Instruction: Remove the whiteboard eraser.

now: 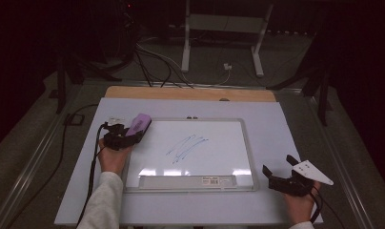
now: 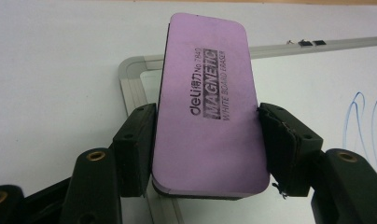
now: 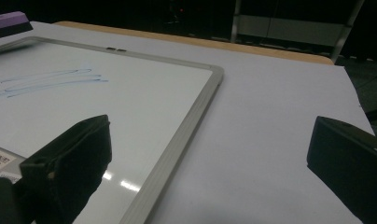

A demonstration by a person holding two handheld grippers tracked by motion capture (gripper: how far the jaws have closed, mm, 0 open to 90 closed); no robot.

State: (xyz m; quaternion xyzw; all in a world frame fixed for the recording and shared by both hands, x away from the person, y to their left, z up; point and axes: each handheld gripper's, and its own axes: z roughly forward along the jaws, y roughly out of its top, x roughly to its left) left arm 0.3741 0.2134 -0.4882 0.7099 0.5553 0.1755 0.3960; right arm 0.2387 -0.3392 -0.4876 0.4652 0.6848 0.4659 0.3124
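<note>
High view: my left claw (image 1: 126, 135) grips the flat purple rectangular foam whiteboard eraser (image 1: 137, 125) by its long sides, over the upper left corner of the grey-framed white whiteboard (image 1: 246, 143), which lies flat on the pale lilac counter (image 1: 276, 119). The blue marker scribble (image 1: 186, 147) sits mid-board, well apart from the eraser. My right claw (image 1: 279, 172) rests off the board's lower right corner, jaws spread, holding nothing. A sticker on the lower frame is too small to read. Left gripper view: both pads press the eraser (image 2: 207, 107) at about mid-length, so the hold looks balanced; its dark felt face points down at the board frame (image 2: 130, 79). Printed on top: "deli", "No 7840", "MAGNETIC", "WHITE BOARD ERASER". Note for the wipe, as I judge it: carry the eraser across to the strokes (image 2: 354, 116), set the felt flat, not on an edge, and sweep along them with even pressure. Right gripper view: jaws wide apart over counter (image 3: 280, 116) and frame (image 3: 196, 112); could steady the board if it slides.
</note>
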